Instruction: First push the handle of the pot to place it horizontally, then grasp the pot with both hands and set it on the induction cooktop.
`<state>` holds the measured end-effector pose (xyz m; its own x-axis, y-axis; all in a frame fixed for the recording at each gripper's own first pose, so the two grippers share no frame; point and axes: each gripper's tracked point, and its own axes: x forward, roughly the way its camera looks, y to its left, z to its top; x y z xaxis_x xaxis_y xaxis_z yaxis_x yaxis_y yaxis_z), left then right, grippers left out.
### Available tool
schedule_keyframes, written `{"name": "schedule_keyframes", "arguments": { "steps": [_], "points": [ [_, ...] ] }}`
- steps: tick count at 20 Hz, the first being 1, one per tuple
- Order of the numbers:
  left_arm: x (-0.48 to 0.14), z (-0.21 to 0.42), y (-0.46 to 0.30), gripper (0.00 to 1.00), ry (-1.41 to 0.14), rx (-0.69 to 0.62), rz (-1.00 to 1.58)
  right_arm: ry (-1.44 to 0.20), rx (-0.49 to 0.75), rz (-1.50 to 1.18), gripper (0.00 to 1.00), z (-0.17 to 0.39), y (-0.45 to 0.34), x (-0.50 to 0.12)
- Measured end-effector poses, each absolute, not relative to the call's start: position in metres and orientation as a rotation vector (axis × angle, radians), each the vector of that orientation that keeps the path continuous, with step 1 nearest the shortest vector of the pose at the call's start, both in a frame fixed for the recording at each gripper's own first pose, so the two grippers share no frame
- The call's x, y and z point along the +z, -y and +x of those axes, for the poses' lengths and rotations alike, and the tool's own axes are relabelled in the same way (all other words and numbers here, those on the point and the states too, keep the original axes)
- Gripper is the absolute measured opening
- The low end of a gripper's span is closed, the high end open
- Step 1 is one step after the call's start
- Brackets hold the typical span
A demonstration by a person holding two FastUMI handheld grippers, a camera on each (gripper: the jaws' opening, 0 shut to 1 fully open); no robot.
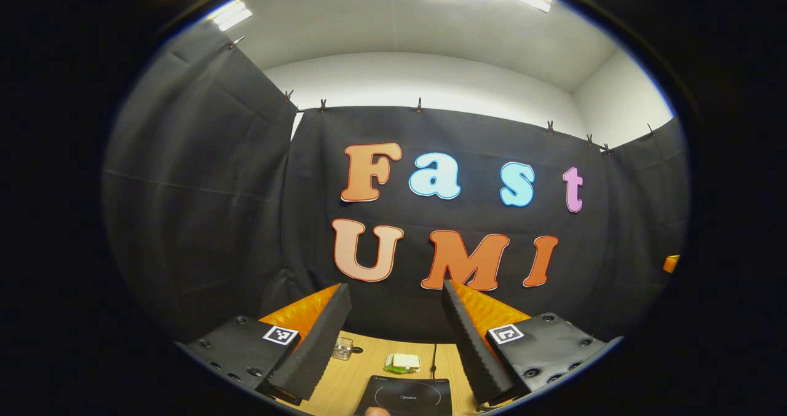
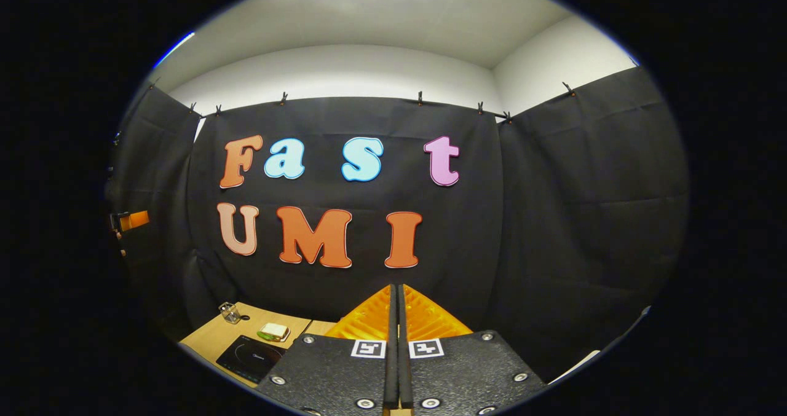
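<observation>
Induction cooktop (image 1: 411, 396) (left hand-held gripper (image 1: 393, 299) agape)

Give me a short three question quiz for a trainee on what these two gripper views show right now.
1. True or false: the left tongs are open.
2. How do the right tongs stand? A) wide open B) shut with nothing between them C) shut on a cup
3. Name the dark flat appliance on the wooden table.

Key
1. True.
2. B.
3. The induction cooktop; behind it lie a sponge and a small clear glass.
</observation>
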<state>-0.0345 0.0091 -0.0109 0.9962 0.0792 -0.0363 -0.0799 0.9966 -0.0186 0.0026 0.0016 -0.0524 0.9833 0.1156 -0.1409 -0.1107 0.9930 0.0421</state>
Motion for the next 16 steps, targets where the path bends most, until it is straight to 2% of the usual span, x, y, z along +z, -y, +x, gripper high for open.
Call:
{"name": "schedule_keyframes", "arguments": {
  "steps": [10,16],
  "points": [
    [-0.015,-0.037,-0.008,0.97,-0.049,0.063,-0.015,-0.283,0.185,0.036,0.0,-0.016,-0.048,-0.13],
    [-0.017,-0.038,0.002,0.97,-0.058,0.028,0.01,-0.388,0.292,0.027,0.0,-0.033,-0.099,-0.182]
  ]
}}
